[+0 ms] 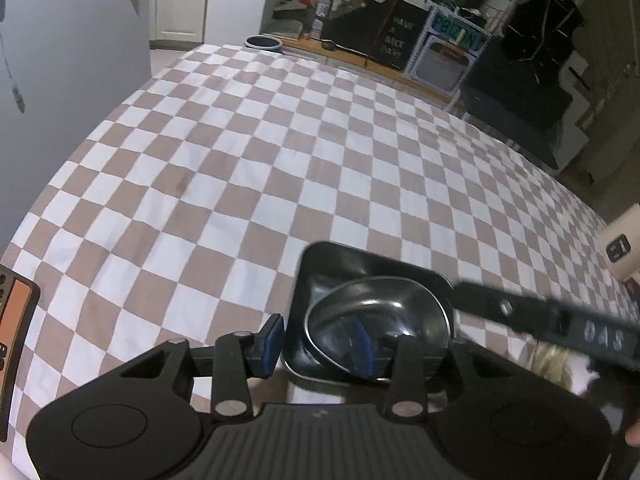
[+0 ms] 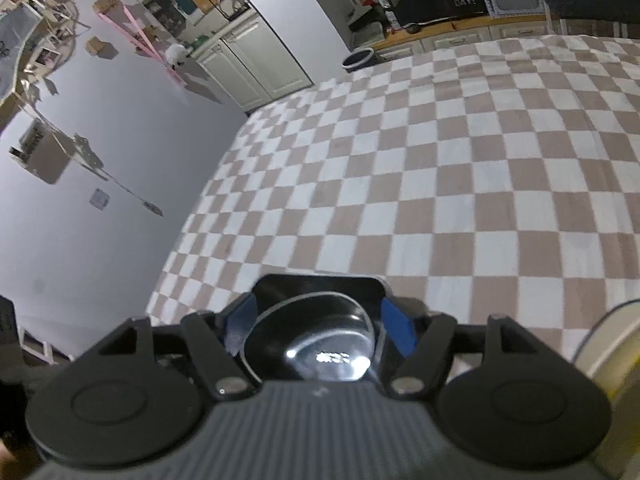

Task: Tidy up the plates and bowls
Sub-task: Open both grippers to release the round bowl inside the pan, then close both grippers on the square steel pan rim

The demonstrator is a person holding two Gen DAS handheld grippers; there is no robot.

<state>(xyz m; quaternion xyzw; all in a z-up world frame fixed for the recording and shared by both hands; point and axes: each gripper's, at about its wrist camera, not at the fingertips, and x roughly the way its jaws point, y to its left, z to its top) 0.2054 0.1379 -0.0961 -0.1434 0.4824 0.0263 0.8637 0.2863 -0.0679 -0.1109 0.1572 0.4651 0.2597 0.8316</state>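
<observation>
A black square dish (image 1: 340,264) sits on the checkered tablecloth (image 1: 280,160) near its front edge, with a shiny black round bowl (image 1: 384,312) inside it. My left gripper (image 1: 318,340) is open, its jaws straddling the dish's near left rim: one blue pad (image 1: 274,334) outside, the other (image 1: 362,344) inside the bowl. My right gripper (image 2: 318,326) is open, its blue pads (image 2: 396,328) on either side of the bowl (image 2: 316,336); its finger (image 1: 540,320) reaches in from the right in the left wrist view. The dish (image 2: 320,284) shows behind.
A phone-like device (image 1: 16,344) lies at the left table edge. A beige object (image 1: 622,246) stands at the right. A cream and yellow object (image 2: 616,380) is at the right in the right wrist view. A wall (image 2: 100,240) runs left of the table.
</observation>
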